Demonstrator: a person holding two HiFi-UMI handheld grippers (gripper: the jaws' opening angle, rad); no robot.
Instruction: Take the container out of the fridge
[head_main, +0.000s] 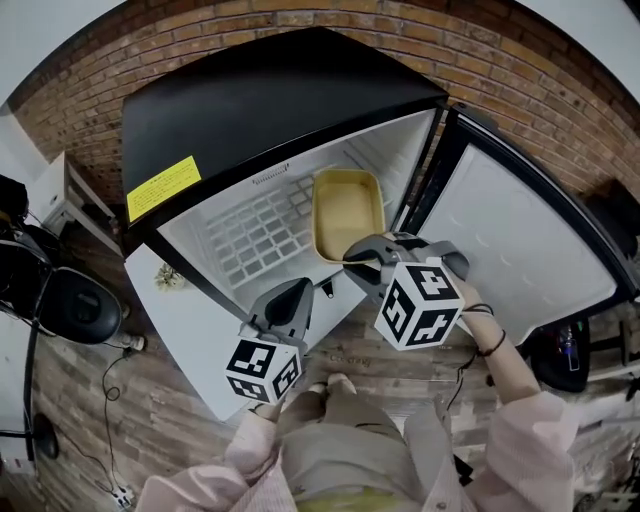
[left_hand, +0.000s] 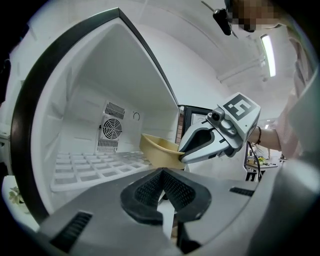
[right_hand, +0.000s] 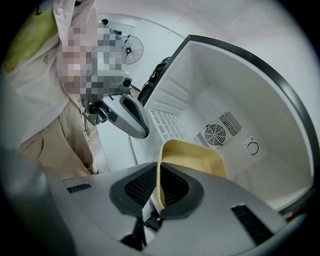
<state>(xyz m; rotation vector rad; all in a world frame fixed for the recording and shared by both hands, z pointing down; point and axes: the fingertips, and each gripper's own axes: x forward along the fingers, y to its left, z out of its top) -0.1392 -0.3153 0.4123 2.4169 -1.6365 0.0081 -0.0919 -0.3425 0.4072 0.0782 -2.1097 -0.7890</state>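
A pale yellow, empty container (head_main: 348, 210) sits on the white shelf (head_main: 250, 235) at the right side of the open fridge (head_main: 260, 100). My right gripper (head_main: 352, 255) is shut on its near rim, and in the right gripper view the thin wall (right_hand: 200, 162) runs between the two pads (right_hand: 156, 172). In the left gripper view the container (left_hand: 157, 150) tilts slightly in the right gripper (left_hand: 184, 154). My left gripper (head_main: 300, 290) hangs in front of the fridge opening, left of the container, with its pads (left_hand: 161, 172) meeting and nothing between them.
The fridge door (head_main: 510, 240) stands open to the right. A fan grille (left_hand: 112, 129) sits on the back wall. A brick wall (head_main: 560, 90) is behind the fridge. Cables and a dark round object (head_main: 80, 305) lie on the wooden floor at the left.
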